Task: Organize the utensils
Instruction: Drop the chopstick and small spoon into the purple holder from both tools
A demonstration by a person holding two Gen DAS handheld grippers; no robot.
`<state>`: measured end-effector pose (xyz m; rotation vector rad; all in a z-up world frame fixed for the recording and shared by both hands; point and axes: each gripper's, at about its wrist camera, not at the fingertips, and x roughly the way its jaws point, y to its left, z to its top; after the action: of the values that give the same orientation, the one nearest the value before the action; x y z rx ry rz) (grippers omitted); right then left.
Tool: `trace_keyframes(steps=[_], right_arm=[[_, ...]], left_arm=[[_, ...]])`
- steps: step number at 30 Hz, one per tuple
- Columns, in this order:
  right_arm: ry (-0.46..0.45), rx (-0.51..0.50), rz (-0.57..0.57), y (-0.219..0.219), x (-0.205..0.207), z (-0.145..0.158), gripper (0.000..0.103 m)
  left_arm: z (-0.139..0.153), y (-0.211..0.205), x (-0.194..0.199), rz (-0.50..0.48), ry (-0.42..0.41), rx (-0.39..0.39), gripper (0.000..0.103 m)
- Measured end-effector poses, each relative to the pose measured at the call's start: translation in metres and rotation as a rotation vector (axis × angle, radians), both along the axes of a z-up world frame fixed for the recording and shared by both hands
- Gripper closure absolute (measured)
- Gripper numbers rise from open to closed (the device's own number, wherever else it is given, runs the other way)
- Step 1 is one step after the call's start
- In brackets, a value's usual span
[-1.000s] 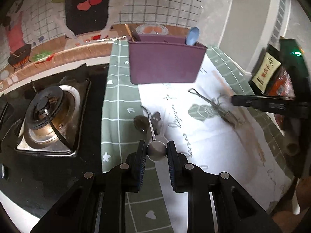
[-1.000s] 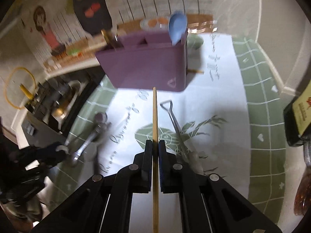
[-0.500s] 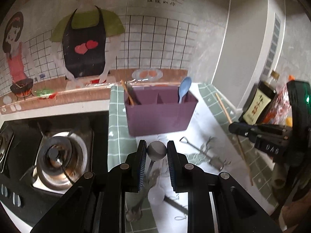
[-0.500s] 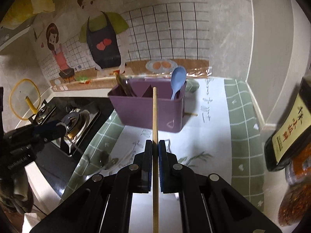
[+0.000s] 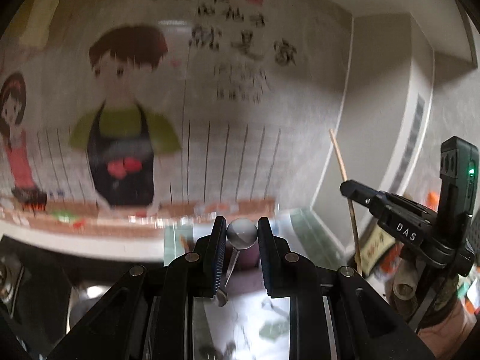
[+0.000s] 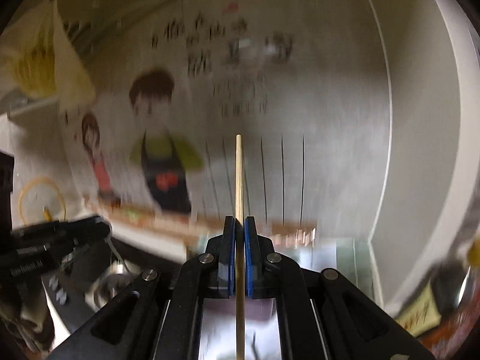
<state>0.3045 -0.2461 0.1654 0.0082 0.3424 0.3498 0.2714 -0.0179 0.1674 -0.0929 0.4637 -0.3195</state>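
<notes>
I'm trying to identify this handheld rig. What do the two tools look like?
Both are black with angular linkage arms, silver pivot pins and blue pads on the fingers. Seen from the left tool, the right tool carries white "DAS" lettering and a black block with a green light.

light: dim indoor | blur: wall mural (image 5: 126, 138) smeared by motion in both views | sharp: nearby claws only | edges: fisheye bending, black corners
</notes>
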Motion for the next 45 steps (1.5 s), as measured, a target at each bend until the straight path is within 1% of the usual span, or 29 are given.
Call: trace_keyframes(steps=[2, 4, 6, 9, 13, 15, 21, 27, 32, 34, 35, 36, 37, 38, 41, 42, 44, 45], right_arm=[[-0.051, 0.033, 0.0, 0.001, 0.012, 0.01, 0.097], [-0.046, 0.079, -0.009, 0.001, 0.032, 0.01, 0.097], [-0.039, 0.101, -0.025, 0.002, 0.049, 0.002, 0.097], [-0.039, 0.091, -0.058, 0.01, 0.072, -0.017, 0.097], [0.012, 0.09, -0.075, 0.018, 0.1, -0.041, 0.097], [0.022, 0.077, -0.084, 0.022, 0.11, -0.051, 0.097], [0.034, 0.034, -0.094, 0.03, 0.13, -0.075, 0.097], [0.047, 0.037, -0.063, 0.032, 0.144, -0.1, 0.097], [0.083, 0.033, -0.055, 0.032, 0.148, -0.12, 0.097], [0.109, 0.031, -0.038, 0.029, 0.146, -0.128, 0.096], [0.121, 0.038, -0.027, 0.028, 0.145, -0.131, 0.091], [0.135, 0.042, -0.019, 0.026, 0.143, -0.133, 0.087], [0.151, 0.036, -0.022, 0.023, 0.138, -0.136, 0.08], [0.153, 0.025, -0.029, 0.021, 0.134, -0.136, 0.078], [0.158, 0.005, -0.037, 0.01, 0.116, -0.131, 0.077], [0.157, -0.001, -0.043, 0.006, 0.109, -0.128, 0.076], [0.159, -0.02, -0.053, 0.001, 0.096, -0.123, 0.071], [0.163, -0.03, -0.053, -0.002, 0.089, -0.12, 0.069]], left_arm=[[0.007, 0.002, 0.014, 0.0, -0.008, -0.025, 0.081], [0.008, 0.005, 0.03, 0.007, -0.006, -0.047, 0.081], [0.001, 0.007, 0.05, 0.005, 0.017, -0.076, 0.081], [-0.017, 0.007, 0.073, 0.005, 0.059, -0.102, 0.081], [-0.04, 0.005, 0.099, -0.007, 0.122, -0.131, 0.081], [-0.047, 0.003, 0.108, -0.004, 0.132, -0.126, 0.081], [-0.064, 0.003, 0.127, -0.004, 0.165, -0.13, 0.081], [-0.083, 0.003, 0.135, 0.001, 0.206, -0.122, 0.081], [-0.104, 0.0, 0.139, 0.015, 0.257, -0.125, 0.081], [-0.112, 0.0, 0.14, 0.015, 0.282, -0.143, 0.077], [-0.116, 0.0, 0.14, 0.018, 0.295, -0.146, 0.075], [-0.119, 0.0, 0.139, 0.023, 0.304, -0.144, 0.071], [-0.12, 0.0, 0.138, 0.027, 0.305, -0.142, 0.069], [-0.119, 0.0, 0.134, 0.032, 0.303, -0.138, 0.069], [-0.112, 0.002, 0.119, 0.044, 0.283, -0.131, 0.069], [-0.11, 0.002, 0.112, 0.048, 0.276, -0.121, 0.067], [-0.108, 0.002, 0.099, 0.054, 0.273, -0.103, 0.061], [-0.107, 0.002, 0.09, 0.051, 0.268, -0.095, 0.055]])
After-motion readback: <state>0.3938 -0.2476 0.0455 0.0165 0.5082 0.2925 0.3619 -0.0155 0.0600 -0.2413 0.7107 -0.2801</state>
